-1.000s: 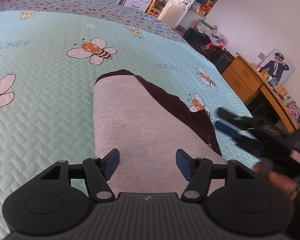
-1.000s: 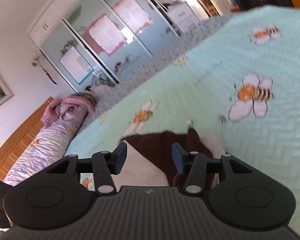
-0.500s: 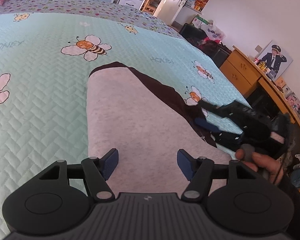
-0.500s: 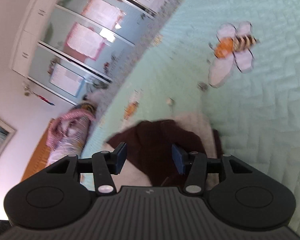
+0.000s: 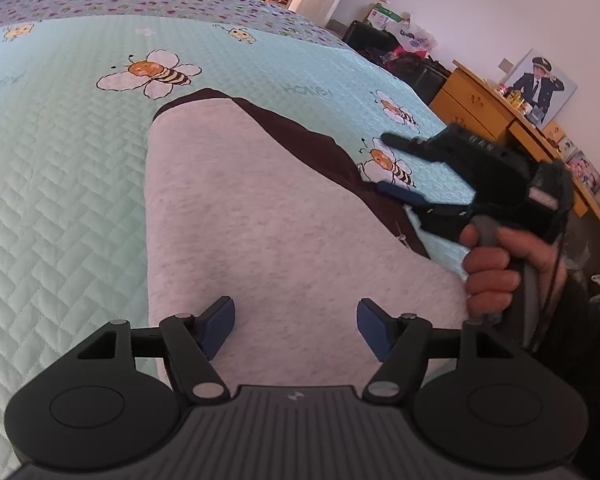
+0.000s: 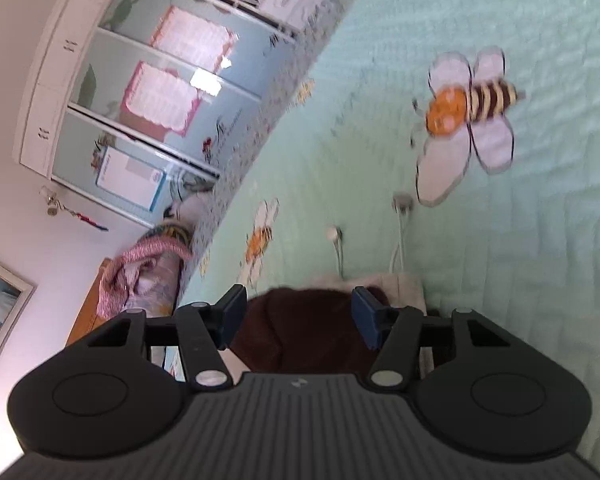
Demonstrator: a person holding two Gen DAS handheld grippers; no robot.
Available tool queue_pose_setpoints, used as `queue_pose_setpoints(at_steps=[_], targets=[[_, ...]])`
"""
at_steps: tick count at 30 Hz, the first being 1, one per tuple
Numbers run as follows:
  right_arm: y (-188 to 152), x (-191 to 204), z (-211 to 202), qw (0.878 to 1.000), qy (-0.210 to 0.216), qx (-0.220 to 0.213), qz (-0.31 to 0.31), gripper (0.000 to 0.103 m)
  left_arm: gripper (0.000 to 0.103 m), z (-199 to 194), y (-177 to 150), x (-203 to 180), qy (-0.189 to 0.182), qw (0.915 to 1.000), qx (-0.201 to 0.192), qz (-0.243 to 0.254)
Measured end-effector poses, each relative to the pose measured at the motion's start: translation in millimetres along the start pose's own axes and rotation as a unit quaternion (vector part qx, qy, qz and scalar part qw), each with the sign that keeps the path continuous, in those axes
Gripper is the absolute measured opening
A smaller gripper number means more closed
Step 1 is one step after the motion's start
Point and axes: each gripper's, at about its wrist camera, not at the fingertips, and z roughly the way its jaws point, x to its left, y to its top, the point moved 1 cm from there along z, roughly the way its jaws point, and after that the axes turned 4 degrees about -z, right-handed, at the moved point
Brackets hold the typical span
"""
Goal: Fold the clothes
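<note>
A folded grey garment (image 5: 260,220) with a dark brown edge (image 5: 300,136) lies flat on the bee-print bedspread (image 5: 60,160). My left gripper (image 5: 296,326) hovers open just above its near end, nothing between the blue pads. In the left wrist view my right gripper (image 5: 388,164) is open, tilted on its side at the garment's right edge, held by a hand (image 5: 492,268). The right wrist view shows the right gripper (image 6: 298,314) open over the brown fabric (image 6: 308,328), with two white drawstrings (image 6: 398,232) trailing onto the bedspread (image 6: 540,240).
A wooden dresser (image 5: 480,108) with a framed picture (image 5: 540,84) stands right of the bed. Bags and dark clutter (image 5: 400,60) sit by the door. A wardrobe with mirrored doors (image 6: 160,92) and rolled bedding (image 6: 148,272) lie at the far side.
The right gripper has moved in closer to the garment's brown right edge and rolled onto its side. The left gripper stayed open over the garment's near end.
</note>
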Motion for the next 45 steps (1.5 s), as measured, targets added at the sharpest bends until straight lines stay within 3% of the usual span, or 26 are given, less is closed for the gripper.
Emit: queue_pose_setpoints(at_steps=[4, 8, 13, 18, 23, 28, 32, 36, 45], targets=[[-2, 29, -12, 0.999, 0.041, -0.01, -0.031, 0.065, 0.071, -7, 0, -2, -0.003, 0.9999, -0.007, -0.01], [-21, 51, -4, 0.995, 0.077, 0.028, -0.06, 0.066, 0.072, -13, -4, -7, -0.012, 0.9998, -0.01, -0.01], [-33, 27, 16, 0.997, 0.045, 0.044, -0.04, 0.066, 0.072, -6, -12, 0, -0.014, 0.9999, -0.001, -0.009], [-35, 6, 20, 0.998, 0.055, 0.039, -0.011, 0.065, 0.071, 4, -19, 4, -0.022, 0.9997, -0.003, 0.013], [-42, 1, 22, 0.997, 0.064, 0.036, -0.029, 0.065, 0.071, 7, -25, 0, -0.018, 0.9984, -0.012, 0.052], [-39, 11, 20, 0.997, 0.058, 0.032, -0.03, 0.066, 0.072, -5, -13, -7, -0.013, 0.9997, -0.011, 0.02], [-36, 35, 3, 0.997, 0.068, 0.022, -0.041, 0.068, 0.072, -22, -6, -20, -0.008, 0.9993, -0.023, 0.028], [-41, 59, -24, 0.994, 0.09, 0.007, -0.055, 0.078, 0.072, -36, -1, -27, 0.013, 0.9993, -0.025, 0.024], [-74, 91, -66, 0.993, 0.091, 0.019, -0.071, 0.08, 0.074, -70, 10, -38, 0.089, 0.995, -0.044, 0.011]])
